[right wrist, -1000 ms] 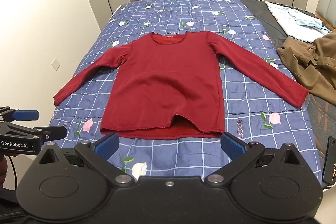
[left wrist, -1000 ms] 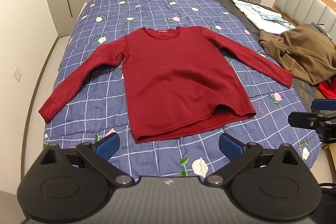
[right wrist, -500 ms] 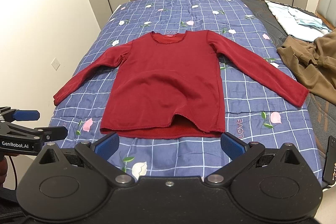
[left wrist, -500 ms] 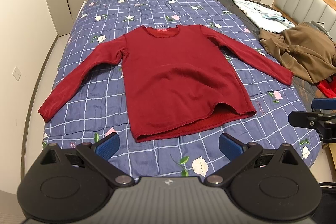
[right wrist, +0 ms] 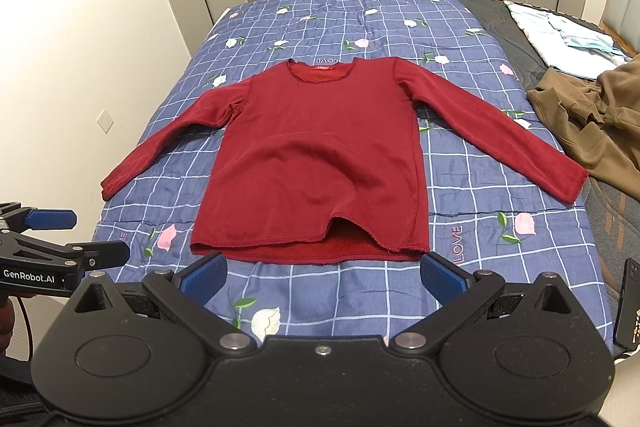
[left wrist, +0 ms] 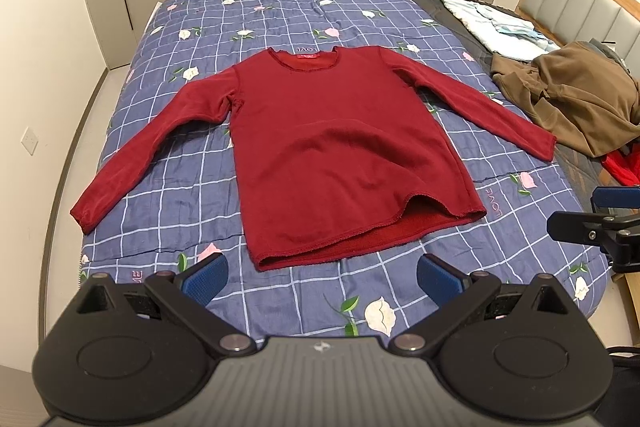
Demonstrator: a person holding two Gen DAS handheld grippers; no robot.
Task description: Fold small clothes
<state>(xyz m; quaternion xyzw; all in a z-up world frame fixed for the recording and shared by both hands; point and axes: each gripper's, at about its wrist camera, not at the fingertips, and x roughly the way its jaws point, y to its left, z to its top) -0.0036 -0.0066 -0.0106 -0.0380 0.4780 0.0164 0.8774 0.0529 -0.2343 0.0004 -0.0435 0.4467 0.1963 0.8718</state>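
The centre of both frames is filled by a blue checked quilt (left wrist: pixel 192 163) with flower prints, spread over a bed and ending in a free edge at the lower part of each picture. A dark red long-sleeved top (left wrist: pixel 336 155) is laid flat on it, neck toward the top of the frame, sleeves spread out to either side, hem slightly lifted at one spot. A bare strip of quilt is left between the hem and the grippers. A brown garment (right wrist: pixel 592 123) is heaped at the right edge, just beside one cuff. The left gripper (left wrist: pixel 320 277) is held released, jaws wide apart, gripping nothing; the right gripper (right wrist: pixel 322 275) is likewise spread and empty. A dark phone (right wrist: pixel 628 301) at the lower right is shown only by the right view; a red cloth (left wrist: pixel 622 165) at the right edge only by the left view.
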